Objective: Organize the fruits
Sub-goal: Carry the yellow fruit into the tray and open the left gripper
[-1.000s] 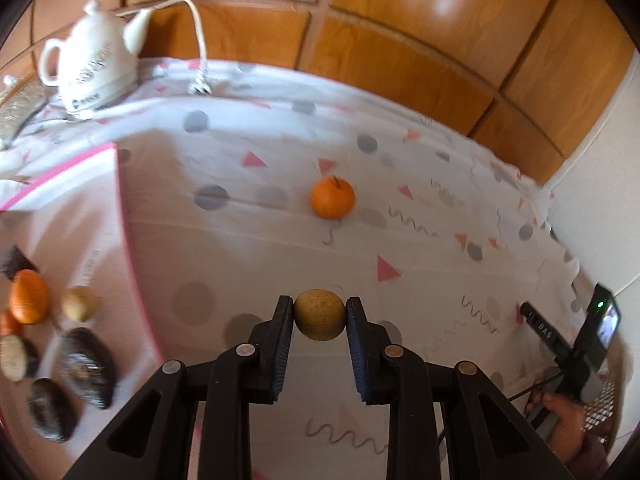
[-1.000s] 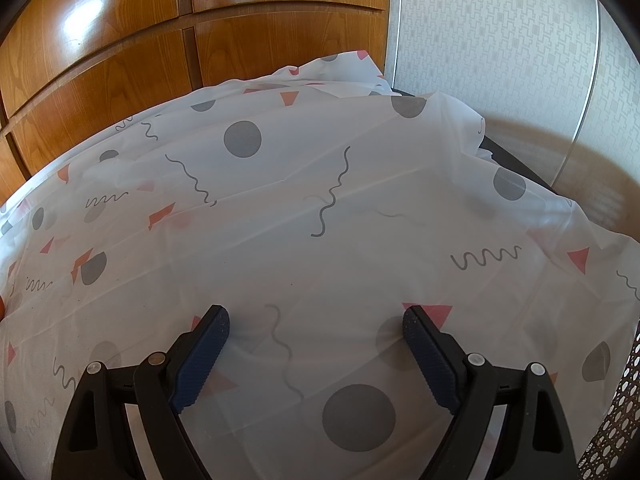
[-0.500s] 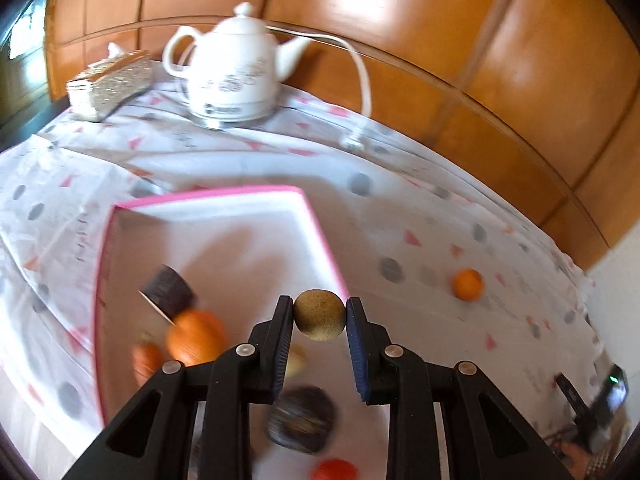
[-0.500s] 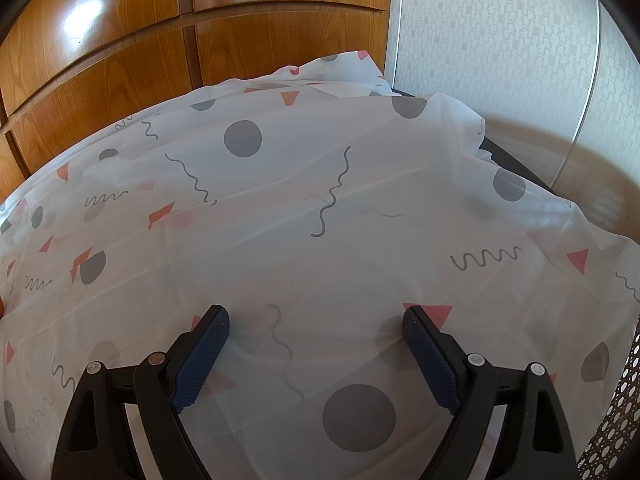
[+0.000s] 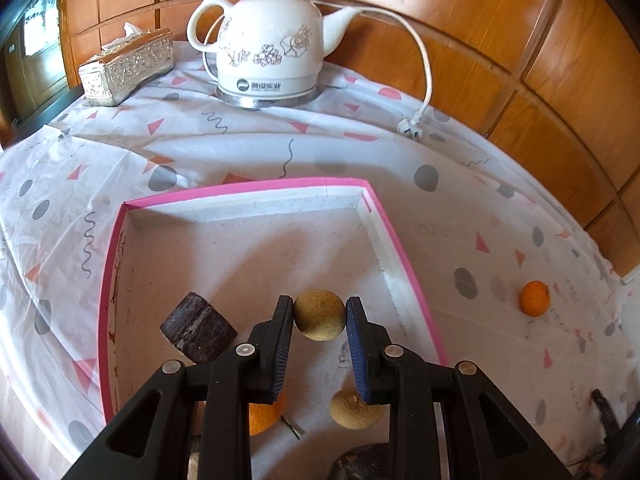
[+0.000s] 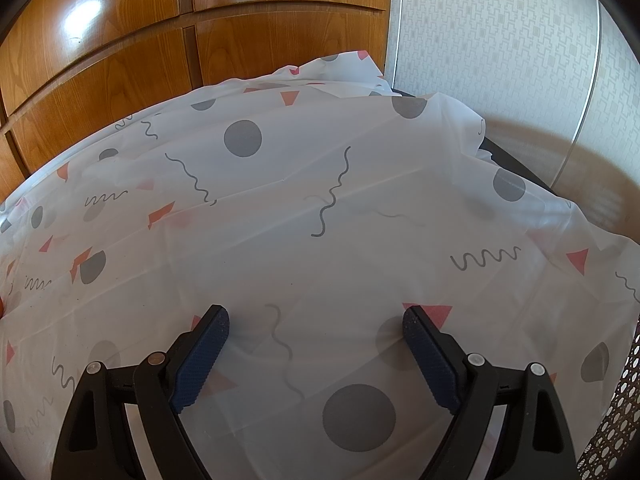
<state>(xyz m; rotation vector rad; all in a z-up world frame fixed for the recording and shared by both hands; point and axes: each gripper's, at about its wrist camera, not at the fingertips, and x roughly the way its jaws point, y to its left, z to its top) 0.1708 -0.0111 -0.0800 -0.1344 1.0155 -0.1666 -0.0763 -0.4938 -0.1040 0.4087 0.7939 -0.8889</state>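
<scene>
Bright daylight, glare on the wooden panels (image 6: 84,20), sharp focus, fisheye bending at edges.

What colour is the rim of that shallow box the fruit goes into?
Bright pink, around a whitish speckled inside. The box rim shows best in the left wrist view.

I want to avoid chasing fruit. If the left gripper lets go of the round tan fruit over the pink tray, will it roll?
The tan fruit looks nearly round, so it will probably roll. The pink tray has a raised rim, which should likely stop it.
</scene>
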